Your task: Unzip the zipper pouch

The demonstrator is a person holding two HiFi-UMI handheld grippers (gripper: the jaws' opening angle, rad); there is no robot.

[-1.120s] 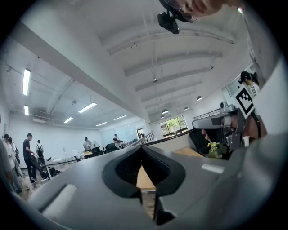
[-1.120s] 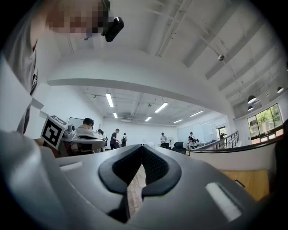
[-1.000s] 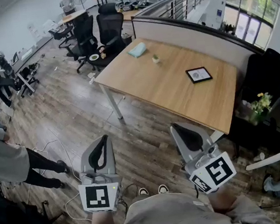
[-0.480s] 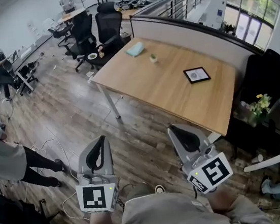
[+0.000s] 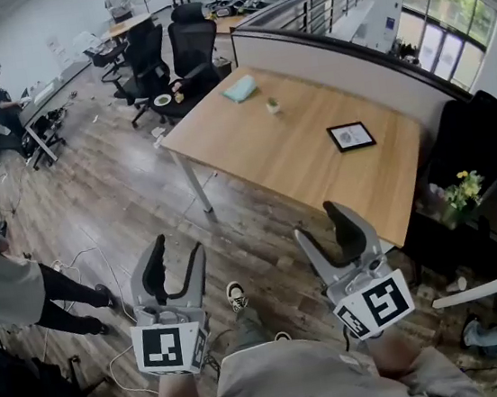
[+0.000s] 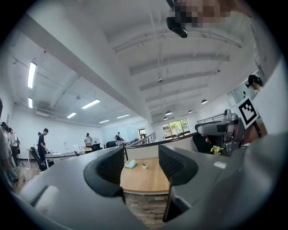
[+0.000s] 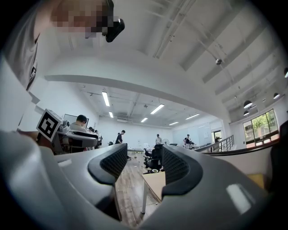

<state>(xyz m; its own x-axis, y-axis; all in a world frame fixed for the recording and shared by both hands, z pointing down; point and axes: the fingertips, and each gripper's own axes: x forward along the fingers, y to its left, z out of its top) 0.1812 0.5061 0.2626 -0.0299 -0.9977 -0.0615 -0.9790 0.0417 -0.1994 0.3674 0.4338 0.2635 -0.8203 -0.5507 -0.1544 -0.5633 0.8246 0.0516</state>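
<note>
the zipper pouch [image 5: 242, 88], a pale teal flat item, lies at the far left corner of the wooden table [image 5: 317, 170], in the upper middle of the head view, well apart from both grippers. just right of it stands a small potted plant [image 5: 273, 105]; further right on the tabletop lies a dark framed tablet [image 5: 351, 135].

the left gripper [image 5: 178, 248] and right gripper [image 5: 320, 224] sit in the lower half of the frame, over the plank floor short of the table. the jaws of both have just been opening and stand apart, with nothing between them.

the left gripper view frames the pouch and plant far off in the gap between its jaws, and shows the right gripper at its right edge. the right gripper view shows only a near corner of the table, with the office chairs [image 5: 184, 52] and standing people beyond; it shows the left gripper at its left edge.

a shoe [image 5: 235, 296] is planted between the grippers. loose cables [image 5: 84, 260] trail at lower left. a grey partition [image 5: 348, 57] backs the table, and yellow flowers [image 5: 463, 185] stand at its right end.
</note>
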